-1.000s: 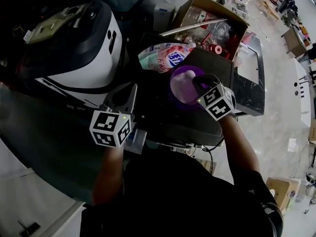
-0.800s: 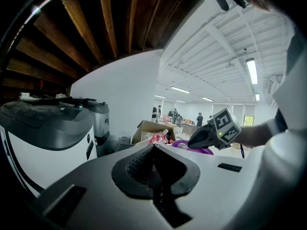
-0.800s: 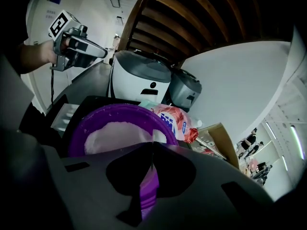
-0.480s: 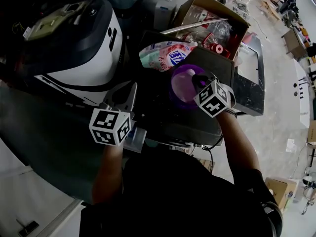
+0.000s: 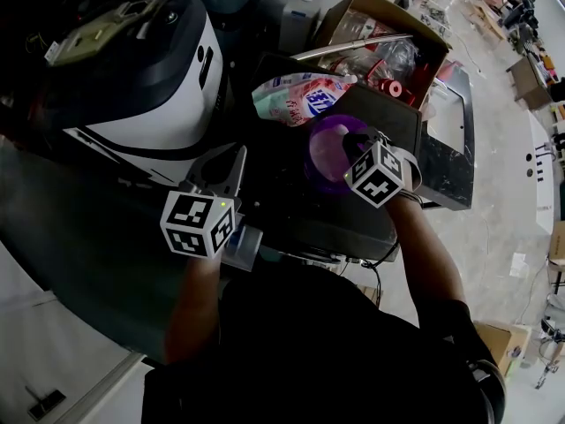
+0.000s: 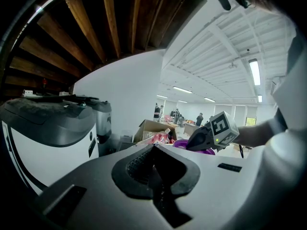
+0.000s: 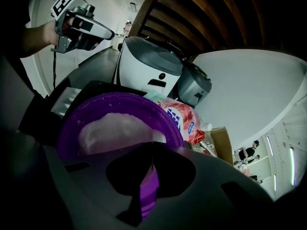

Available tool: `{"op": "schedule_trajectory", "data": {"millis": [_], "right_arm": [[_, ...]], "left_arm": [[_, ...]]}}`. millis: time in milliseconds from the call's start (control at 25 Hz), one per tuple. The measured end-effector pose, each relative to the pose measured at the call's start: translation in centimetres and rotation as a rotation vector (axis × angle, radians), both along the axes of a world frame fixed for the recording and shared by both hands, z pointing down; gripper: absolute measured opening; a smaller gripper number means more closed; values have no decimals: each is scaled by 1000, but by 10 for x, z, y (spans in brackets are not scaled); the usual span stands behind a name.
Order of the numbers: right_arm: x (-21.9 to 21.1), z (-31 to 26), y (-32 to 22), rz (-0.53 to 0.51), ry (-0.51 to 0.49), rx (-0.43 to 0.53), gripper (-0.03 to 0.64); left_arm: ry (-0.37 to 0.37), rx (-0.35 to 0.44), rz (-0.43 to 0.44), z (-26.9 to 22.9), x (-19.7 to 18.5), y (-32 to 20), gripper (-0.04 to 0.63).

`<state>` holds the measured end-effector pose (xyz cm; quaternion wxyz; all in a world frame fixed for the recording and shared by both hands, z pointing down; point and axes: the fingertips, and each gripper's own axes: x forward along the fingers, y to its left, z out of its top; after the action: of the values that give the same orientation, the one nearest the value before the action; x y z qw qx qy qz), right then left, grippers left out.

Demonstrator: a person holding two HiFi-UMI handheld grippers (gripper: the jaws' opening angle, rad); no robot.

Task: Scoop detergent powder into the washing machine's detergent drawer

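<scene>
We are holding our left gripper (image 6: 154, 166) clenched on nothing. Further out, our right gripper (image 7: 152, 152) is grasping the purple scoop (image 7: 163, 116), which is carrying white detergent powder (image 7: 115, 128), with the detergent bag (image 5: 296, 95) lying just beyond.

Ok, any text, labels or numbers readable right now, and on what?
Nothing reads clearly.
Bag: blue print, too blurred to read.
Left tool cube, right tool cube: square markers only, no words.
Scoop in right tool: no print.
Washer: front marks too small to read.
</scene>
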<state>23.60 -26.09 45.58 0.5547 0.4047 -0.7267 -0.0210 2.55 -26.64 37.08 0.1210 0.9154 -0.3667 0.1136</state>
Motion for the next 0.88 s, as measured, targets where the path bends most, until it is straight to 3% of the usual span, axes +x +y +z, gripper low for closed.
{"op": "schedule_trajectory", "data": {"millis": [560, 880], "right_arm": [[-26, 4, -1, -60, -74, -57, 23], [-27, 4, -1, -77, -47, -58, 23]], "left_arm": [[6, -14, -21, 7, -5, 4, 8], [1, -27, -34, 12, -11, 7, 8]]}}
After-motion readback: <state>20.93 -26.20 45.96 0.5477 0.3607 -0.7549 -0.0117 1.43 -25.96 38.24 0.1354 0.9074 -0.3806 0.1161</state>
